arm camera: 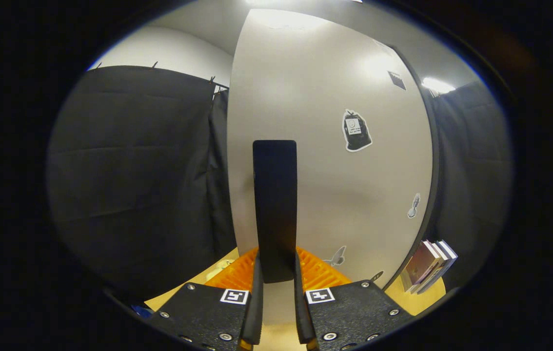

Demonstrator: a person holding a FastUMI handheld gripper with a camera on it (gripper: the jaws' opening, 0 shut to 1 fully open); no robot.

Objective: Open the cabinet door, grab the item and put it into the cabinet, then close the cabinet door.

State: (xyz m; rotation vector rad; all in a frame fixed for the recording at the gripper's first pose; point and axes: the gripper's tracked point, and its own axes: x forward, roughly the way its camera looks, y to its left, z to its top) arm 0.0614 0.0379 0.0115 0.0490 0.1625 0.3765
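The gripper's [276, 280] jaws are clenched on the tall black upright handle bar [275, 204] of the pale grey cabinet door [335, 185], one finger pressing each side. The bar's long axis runs straight up from them (so any pull should go square to it). Beyond, right of the door, a stack of books [427, 265] rests on the wooden table [415, 300].
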